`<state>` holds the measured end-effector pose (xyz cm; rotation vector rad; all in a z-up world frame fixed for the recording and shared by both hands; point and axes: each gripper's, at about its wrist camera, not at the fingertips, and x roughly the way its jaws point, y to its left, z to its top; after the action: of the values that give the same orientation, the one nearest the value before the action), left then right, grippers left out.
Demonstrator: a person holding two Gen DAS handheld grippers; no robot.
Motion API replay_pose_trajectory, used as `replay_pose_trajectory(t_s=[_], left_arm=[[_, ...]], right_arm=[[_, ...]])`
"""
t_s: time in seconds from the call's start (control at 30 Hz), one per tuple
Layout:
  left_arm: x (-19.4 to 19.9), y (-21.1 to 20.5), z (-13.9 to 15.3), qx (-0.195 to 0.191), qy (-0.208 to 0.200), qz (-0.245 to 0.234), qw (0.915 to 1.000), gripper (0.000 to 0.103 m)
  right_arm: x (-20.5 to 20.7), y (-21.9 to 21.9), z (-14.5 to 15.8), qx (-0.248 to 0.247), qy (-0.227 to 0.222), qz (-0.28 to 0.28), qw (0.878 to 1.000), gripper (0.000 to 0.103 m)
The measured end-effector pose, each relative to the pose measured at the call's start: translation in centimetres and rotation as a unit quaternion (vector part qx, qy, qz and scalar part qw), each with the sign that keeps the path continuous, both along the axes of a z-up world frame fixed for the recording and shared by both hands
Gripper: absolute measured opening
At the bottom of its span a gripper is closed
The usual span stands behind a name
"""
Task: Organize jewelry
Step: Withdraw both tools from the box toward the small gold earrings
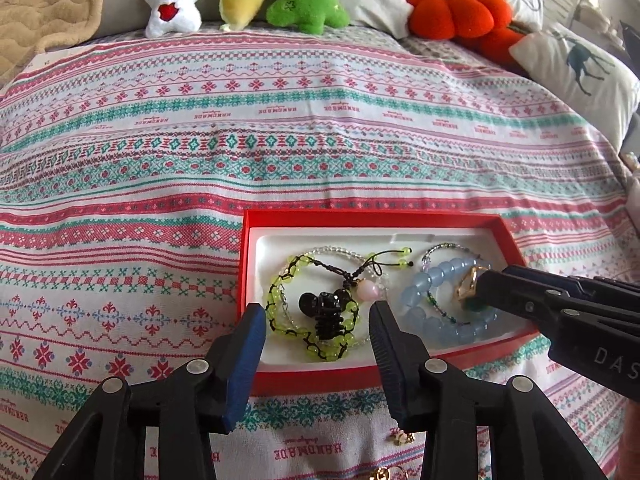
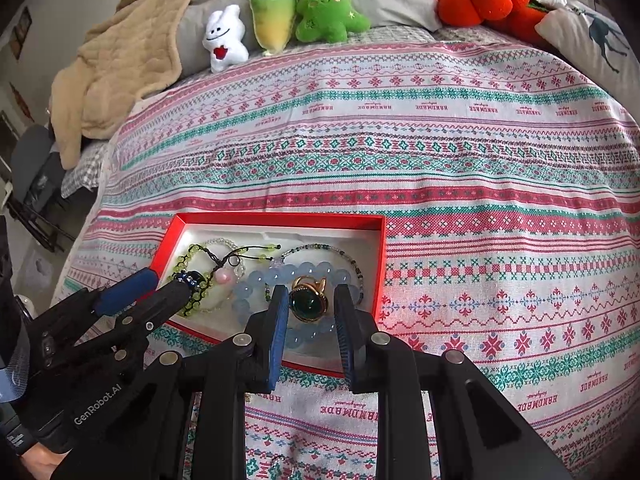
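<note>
I am lowering the green-stone ring (image 2: 308,303), clamped in my right claw (image 2: 312,312), into the red box (image 2: 276,218); next I must release it. My left claw (image 1: 318,334) is hanging apart, empty.

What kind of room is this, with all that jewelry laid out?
Most likely a bedroom: the red box sits on a bed under a patterned bedspread, with plush toys and pillows lined up at its head.
</note>
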<state>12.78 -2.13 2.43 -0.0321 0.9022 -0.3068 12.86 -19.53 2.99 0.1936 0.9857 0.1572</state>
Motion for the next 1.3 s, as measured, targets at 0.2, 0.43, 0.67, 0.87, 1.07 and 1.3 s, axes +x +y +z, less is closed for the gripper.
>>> replay_pose_trajectory(t_s=[0.2,0.43,0.67,0.87,1.07,1.3], left_arm=[[-1.4,0.1,0.4,0.007,0.002,-0.009,0.9999,0.056],[-2.8,0.8,1.1,0.002,0.013,-0.006,0.9999,0.072],[-3.8,1.9,1.0,0.0,0.041,0.006,0.9991,0.086],[-4.6,2.7,0.4,-0.001,0.068,0.017,0.9976,0.09],[-5.5,3.0,-0.2,0.006,0.079,0.018,0.9967,0.091],[-6.9,2.6,-1.3,0.022,0.084,0.006,0.9962,0.091]], right_arm=[[-0.1,0.0,0.3,0.003,-0.005,0.0,1.0,0.025],[-0.9,-0.5,1.7,0.015,-0.016,0.0,1.0,0.028],[-2.8,-1.9,3.5,0.028,-0.029,-0.008,0.999,0.05],[-4.5,-2.8,4.1,0.02,-0.027,-0.01,0.999,0.064],[-6.2,-3.0,3.8,-0.003,-0.018,-0.004,1.0,0.066],[-7.9,-2.9,2.7,-0.023,-0.003,0.01,1.0,0.066]])
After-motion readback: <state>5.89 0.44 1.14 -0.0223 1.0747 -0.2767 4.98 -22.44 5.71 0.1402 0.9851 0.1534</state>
